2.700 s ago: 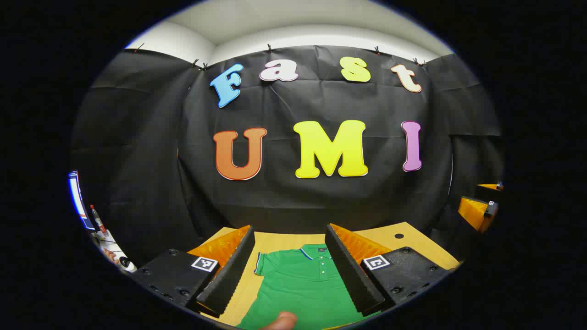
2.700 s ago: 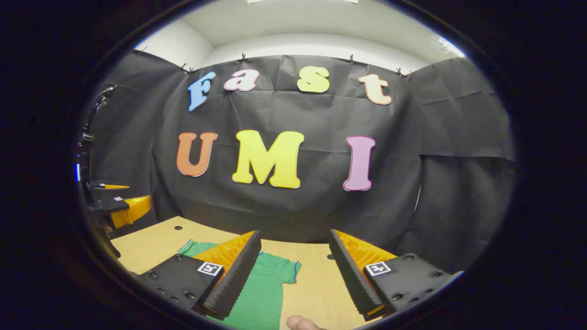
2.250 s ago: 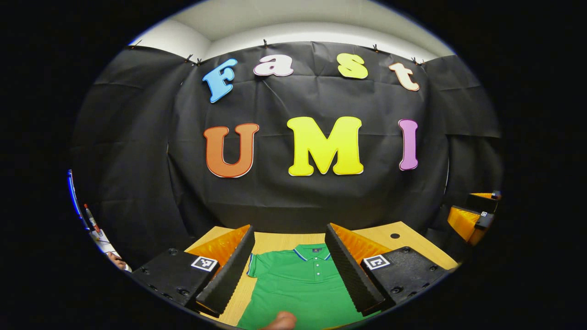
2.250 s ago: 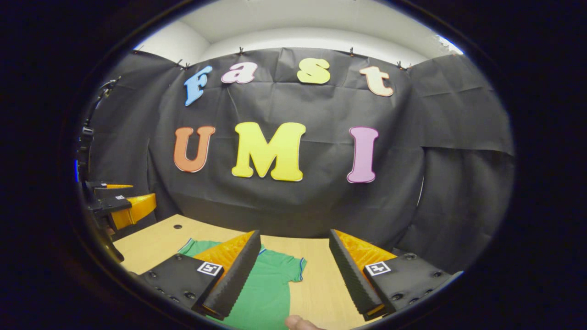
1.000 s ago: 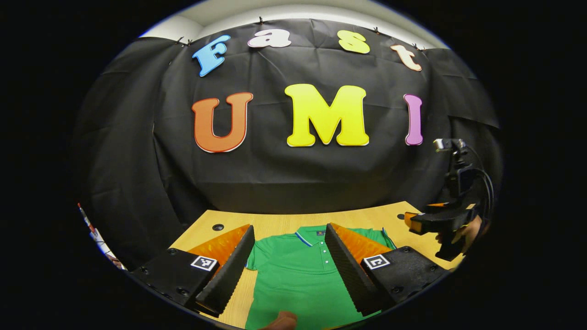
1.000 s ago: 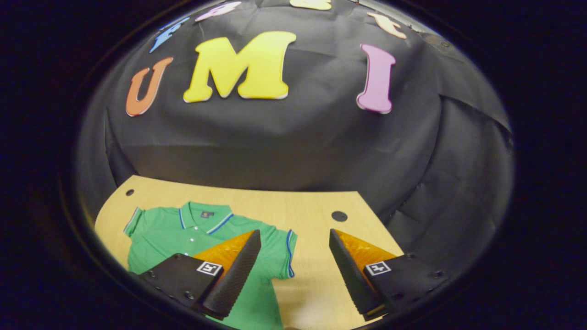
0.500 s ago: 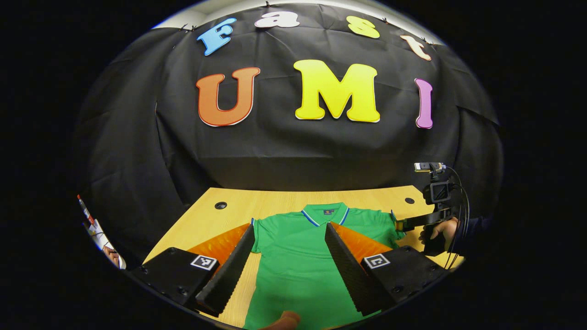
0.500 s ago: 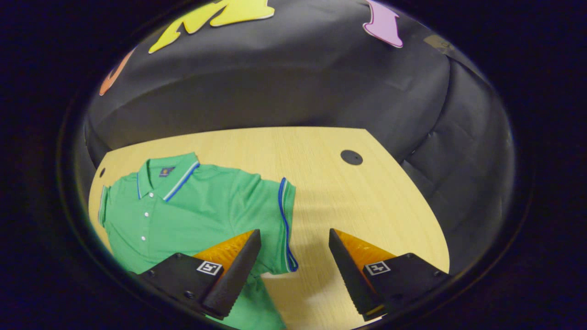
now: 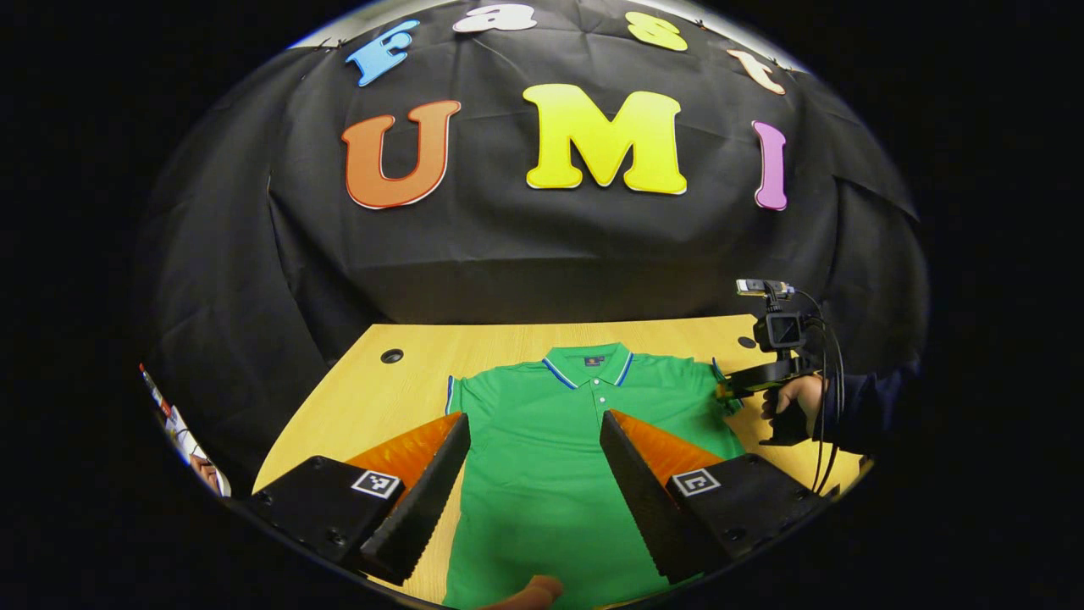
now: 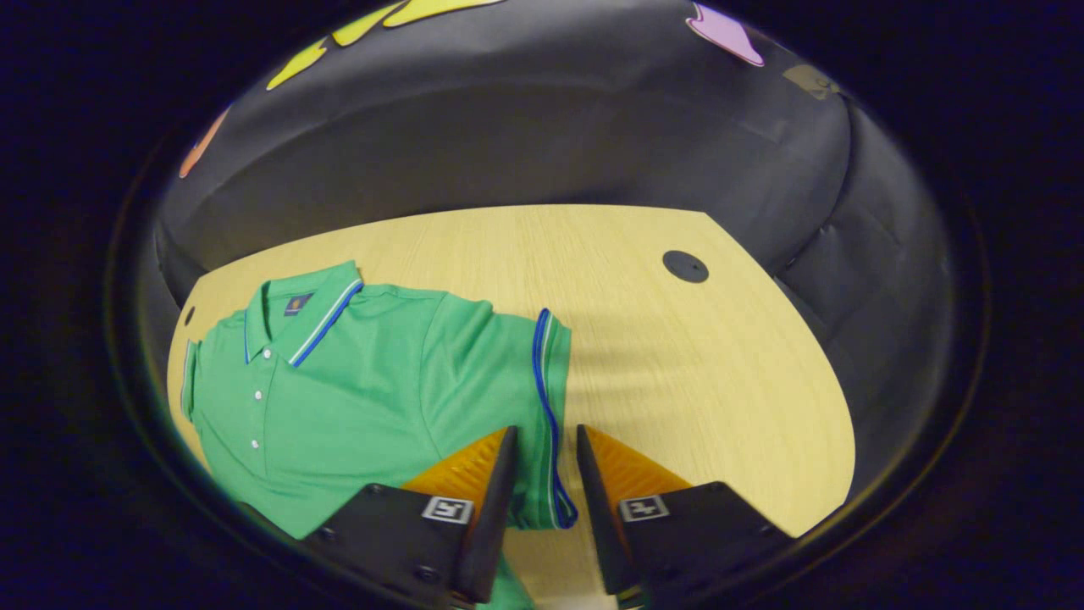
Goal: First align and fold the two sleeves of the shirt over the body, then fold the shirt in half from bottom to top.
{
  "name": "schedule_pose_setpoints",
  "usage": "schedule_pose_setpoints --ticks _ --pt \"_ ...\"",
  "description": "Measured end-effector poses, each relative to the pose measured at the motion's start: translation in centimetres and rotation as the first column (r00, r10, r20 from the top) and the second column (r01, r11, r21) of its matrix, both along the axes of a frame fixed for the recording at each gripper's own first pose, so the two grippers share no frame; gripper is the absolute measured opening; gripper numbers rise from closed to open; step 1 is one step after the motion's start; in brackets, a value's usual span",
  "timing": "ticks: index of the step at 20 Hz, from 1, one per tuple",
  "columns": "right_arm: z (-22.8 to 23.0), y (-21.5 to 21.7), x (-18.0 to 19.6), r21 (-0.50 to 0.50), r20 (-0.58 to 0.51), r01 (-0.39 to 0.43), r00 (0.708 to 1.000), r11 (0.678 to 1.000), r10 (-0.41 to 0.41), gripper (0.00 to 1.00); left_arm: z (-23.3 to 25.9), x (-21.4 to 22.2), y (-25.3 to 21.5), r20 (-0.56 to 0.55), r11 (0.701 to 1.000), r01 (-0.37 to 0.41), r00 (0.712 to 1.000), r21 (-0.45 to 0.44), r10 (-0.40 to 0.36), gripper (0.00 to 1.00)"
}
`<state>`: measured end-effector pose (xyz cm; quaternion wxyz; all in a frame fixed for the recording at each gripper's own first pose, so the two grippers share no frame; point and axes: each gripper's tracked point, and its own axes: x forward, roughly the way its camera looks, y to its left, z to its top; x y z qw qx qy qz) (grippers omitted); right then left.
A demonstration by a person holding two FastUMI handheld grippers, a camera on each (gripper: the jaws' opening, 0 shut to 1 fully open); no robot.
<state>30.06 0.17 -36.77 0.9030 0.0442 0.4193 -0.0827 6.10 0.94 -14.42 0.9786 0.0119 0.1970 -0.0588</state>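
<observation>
Wooden table [image 10: 677,356] bears shirt [image 10: 356,381], sleeve hem between right hand-held gripper [image 10: 542,470] fingers.

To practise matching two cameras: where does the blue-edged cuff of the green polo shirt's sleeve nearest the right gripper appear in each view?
Left gripper view: the blue-edged sleeve cuff lies right of centre, at the right gripper.
Right gripper view: cuff low centre, between the fingers.
Shared landmark: the striped collar.
</observation>
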Motion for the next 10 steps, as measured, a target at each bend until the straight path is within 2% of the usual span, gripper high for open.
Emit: schedule_pose_setpoints --ticks 2,3,5,6,9,10 --pt "-0.2 -0.1 0.1 -0.017 -0.004 0.006 1.0 1.0 -0.006 0.18 0.0 -0.2 0.1 -0.002 1.0 0.001 1.0 0.004 -0.001 1.0" --pt "-0.2 0.0 0.1 -0.021 -0.003 0.004 1.0 1.0 -0.004 0.13 0.0 -0.2 0.2 -0.005 1.0 0.0 1.0 0.004 0.0 1.0" --pt "-0.2 0.2 0.2 -0.025 -0.004 0.001 1.0 1.0 -0.001 0.12 -0.2 -0.3 0.3 -0.013 1.0 -0.005 1.0 0.002 0.005 1.0" --pt "-0.1 0.3 0.1 -0.023 -0.006 -0.001 1.0 1.0 0.0 0.05 -0.2 -0.4 0.4 -0.016 1.0 -0.007 1.0 0.0 0.007 1.0" --pt "0.0 -0.1 0.1 -0.029 0.0 0.008 1.0 1.0 -0.008 0.07 -0.2 -0.7 0.4 -0.023 1.0 -0.012 1.0 0.002 0.012 1.0" --pt "1.0 -0.3 -0.1 -0.028 0.012 0.018 1.0 0.999 -0.017 0.03 -0.2 -1.0 0.3 -0.023 1.0 -0.012 1.0 0.004 0.012 1.0"
